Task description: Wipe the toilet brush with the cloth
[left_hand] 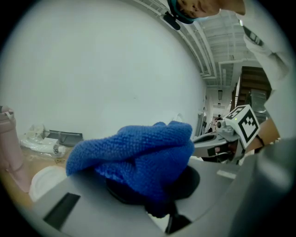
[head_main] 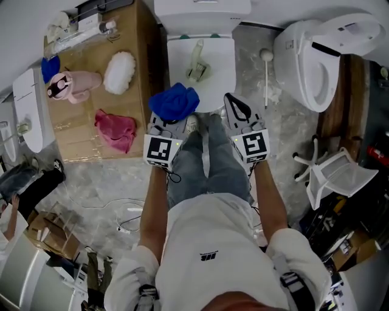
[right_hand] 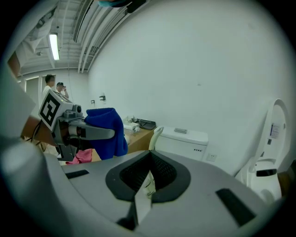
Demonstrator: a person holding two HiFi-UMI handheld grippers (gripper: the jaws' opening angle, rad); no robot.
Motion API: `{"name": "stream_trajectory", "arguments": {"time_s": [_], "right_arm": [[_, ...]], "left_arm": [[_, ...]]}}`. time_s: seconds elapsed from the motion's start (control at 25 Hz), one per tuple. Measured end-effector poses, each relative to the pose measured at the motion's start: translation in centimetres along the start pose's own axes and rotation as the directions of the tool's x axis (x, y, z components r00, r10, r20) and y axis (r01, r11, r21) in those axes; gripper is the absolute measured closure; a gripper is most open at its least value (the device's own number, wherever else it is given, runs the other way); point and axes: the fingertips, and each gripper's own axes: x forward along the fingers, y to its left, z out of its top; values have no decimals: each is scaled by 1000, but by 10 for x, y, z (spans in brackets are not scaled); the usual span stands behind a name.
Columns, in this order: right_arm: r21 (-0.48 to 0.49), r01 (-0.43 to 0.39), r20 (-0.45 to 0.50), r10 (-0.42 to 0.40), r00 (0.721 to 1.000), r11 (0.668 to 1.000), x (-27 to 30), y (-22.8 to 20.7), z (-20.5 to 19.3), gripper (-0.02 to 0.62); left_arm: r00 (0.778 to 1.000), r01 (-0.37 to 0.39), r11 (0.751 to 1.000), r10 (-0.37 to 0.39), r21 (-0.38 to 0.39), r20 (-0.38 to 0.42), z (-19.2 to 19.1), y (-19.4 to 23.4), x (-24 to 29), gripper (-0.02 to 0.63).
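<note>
Knees of the person in jeans nearest, seen from above in the head view, with both grippers held out just past them, side by side and slightly apart.

Left gripper point(head_main: 173, 123): jaws clamped on a blue cloth point(head_main: 175, 102). The cloth is bunched and heaped over the jaw tips; in the left gripper view it hides most of the pads.

Right gripper point(right_hand: 149, 155): jaws together, nothing between them.

Beyond the grippers stands a toilet point(head_main: 200, 7) with its lid point(head_main: 181, 61) shut. The cloth overhangs the lid's near edge. Brush point(head_main: 196, 62), pale green, rests on the lid, apart from both grippers and from the cloth. In the right gripper view its handle stands up beside the tank.

Left of the toilet is a brown desk point(head_main: 146, 61). Nearest on it is a pink cloth point(head_main: 115, 129); farther back are a white puff point(head_main: 119, 73) and a pink bottle point(head_main: 73, 85) on its side.

Right of the toilet a white ball-headed stick point(head_main: 266, 73) lies on the marbled floor point(head_main: 109, 182). Farther right is a second toilet point(head_main: 316, 54), seat raised, and nearer, a white chair point(head_main: 337, 173).
</note>
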Motion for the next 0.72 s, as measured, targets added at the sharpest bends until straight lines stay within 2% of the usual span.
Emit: {"name": "stream_trajectory", "arguments": {"time_s": [0.32,0.72], "right_arm": [[-13,-62,-22,61,998,998,45,-10,-41,600],[-36,-100,-67,97,993,994,96,-23,-101,600]], "left_arm": [[999,-3,1000,4,23,-43,-44,11,38,531],[998,-17,1000,16,-13,-61,-98,31,76,526]]}}
